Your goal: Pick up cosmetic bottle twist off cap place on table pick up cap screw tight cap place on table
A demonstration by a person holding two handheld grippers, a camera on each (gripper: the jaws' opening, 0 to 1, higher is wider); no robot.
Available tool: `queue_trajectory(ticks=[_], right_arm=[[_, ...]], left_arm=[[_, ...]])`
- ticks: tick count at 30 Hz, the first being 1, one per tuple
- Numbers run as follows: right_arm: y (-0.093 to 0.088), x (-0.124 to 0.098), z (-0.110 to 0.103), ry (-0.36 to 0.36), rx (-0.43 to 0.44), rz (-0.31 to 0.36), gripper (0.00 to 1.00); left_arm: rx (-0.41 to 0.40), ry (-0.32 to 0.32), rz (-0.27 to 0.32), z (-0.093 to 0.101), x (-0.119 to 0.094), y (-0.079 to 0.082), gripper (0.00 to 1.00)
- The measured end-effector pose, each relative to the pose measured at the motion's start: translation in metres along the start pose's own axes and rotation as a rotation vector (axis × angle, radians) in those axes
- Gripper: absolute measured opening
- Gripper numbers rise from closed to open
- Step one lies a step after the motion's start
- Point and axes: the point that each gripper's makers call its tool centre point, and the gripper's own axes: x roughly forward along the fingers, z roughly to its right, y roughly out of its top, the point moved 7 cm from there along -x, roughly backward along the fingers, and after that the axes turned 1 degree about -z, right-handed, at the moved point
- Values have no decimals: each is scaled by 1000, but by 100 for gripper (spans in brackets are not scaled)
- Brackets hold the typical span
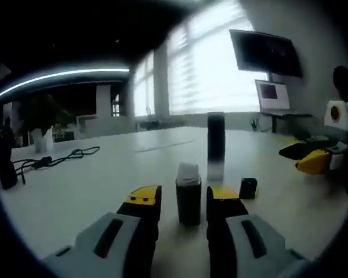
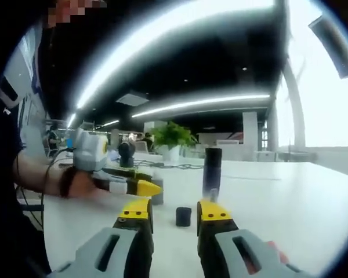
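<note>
The short dark cosmetic bottle with the white open neck (image 1: 188, 200) stands straight up on the pale worktop (image 1: 75, 185), top pointing up, between the wide-open left claw (image 1: 182, 202). That claw should close gently around its middle so it stays upright. The right claw (image 2: 173, 215) is open too, lined up on the small black cap (image 2: 183, 216), which it should pinch evenly.

On the bench (image 1: 75, 191), an uncapped bottle (image 1: 188, 194) stands between the left gripper (image 1: 182, 200) fingers. A taller bottle (image 1: 216, 145) stands behind it. A small cap (image 1: 247, 188) lies to the right.
</note>
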Motion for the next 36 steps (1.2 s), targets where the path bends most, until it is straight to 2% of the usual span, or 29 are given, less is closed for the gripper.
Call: queue_trajectory(ticks=[5, 11, 19, 36], right_arm=[[0, -1, 2, -12, 10, 5, 22], [0, 0, 2, -7, 8, 3, 21], [2, -1, 3, -10, 24, 21, 20], [1, 0, 3, -11, 17, 15, 19]], left_arm=[[40, -3, -9, 3, 6, -4, 21], [30, -11, -20, 8, 10, -4, 21], [24, -6, -6, 9, 9, -2, 10], [54, -13, -20, 9, 4, -3, 9]])
